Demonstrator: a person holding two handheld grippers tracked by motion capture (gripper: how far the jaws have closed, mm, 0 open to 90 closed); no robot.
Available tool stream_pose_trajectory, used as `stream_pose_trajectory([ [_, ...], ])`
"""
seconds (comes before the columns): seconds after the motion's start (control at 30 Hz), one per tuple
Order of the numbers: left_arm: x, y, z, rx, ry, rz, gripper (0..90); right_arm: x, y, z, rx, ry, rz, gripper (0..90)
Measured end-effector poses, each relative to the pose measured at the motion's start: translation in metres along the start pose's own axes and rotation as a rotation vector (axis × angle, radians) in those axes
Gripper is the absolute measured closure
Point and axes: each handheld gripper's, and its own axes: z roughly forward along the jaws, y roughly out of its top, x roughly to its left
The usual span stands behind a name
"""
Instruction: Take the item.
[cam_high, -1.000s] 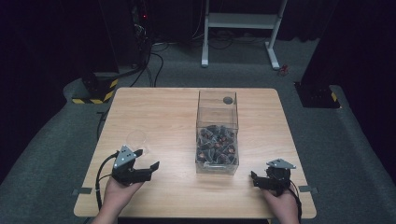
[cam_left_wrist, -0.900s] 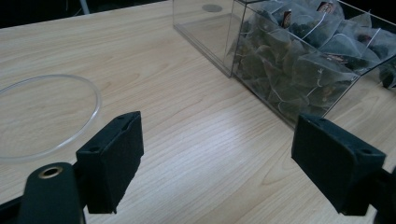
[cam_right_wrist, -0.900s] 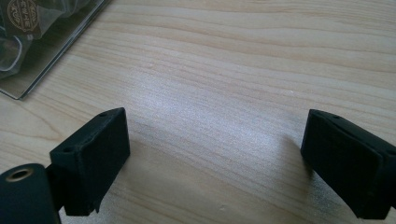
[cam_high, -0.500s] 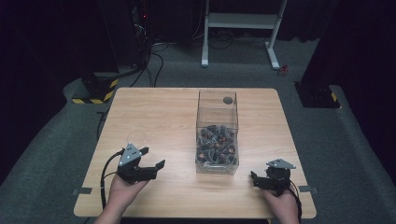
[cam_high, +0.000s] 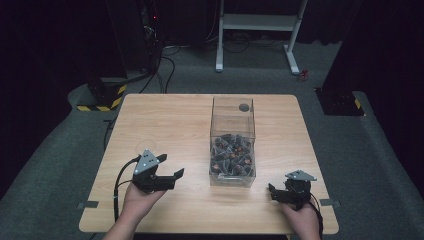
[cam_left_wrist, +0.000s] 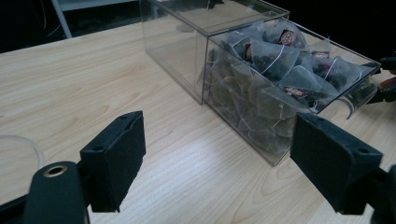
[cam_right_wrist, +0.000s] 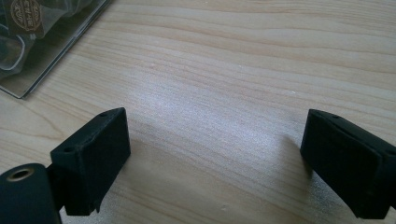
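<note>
Clear box (cam_high: 232, 145) of tea bags (cam_left_wrist: 275, 70), mid-surface (cam_high: 165, 115), untouched; left claw (cam_high: 167, 176) wide open, empty, aimed at it; right claw (cam_high: 276, 192) wide open, empty; every step judged outstanding.

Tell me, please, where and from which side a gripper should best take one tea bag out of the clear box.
Come from above: the clear box is open on top and its walls close every side. Probably grip the peak of an upper tea bag; the bags are pyramid-shaped and heaped in the near compartment, so their points stand up. The left gripper is open and aimed that way.
</note>
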Motion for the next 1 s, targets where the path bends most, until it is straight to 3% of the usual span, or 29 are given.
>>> stream_pose_trajectory([
  [1.0, -0.012, 0.023, 0.029, 0.003, -0.060, 0.021, 20.4, 0.000, 0.000, 0.000, 0.000, 0.003, -0.001, 8.3],
])
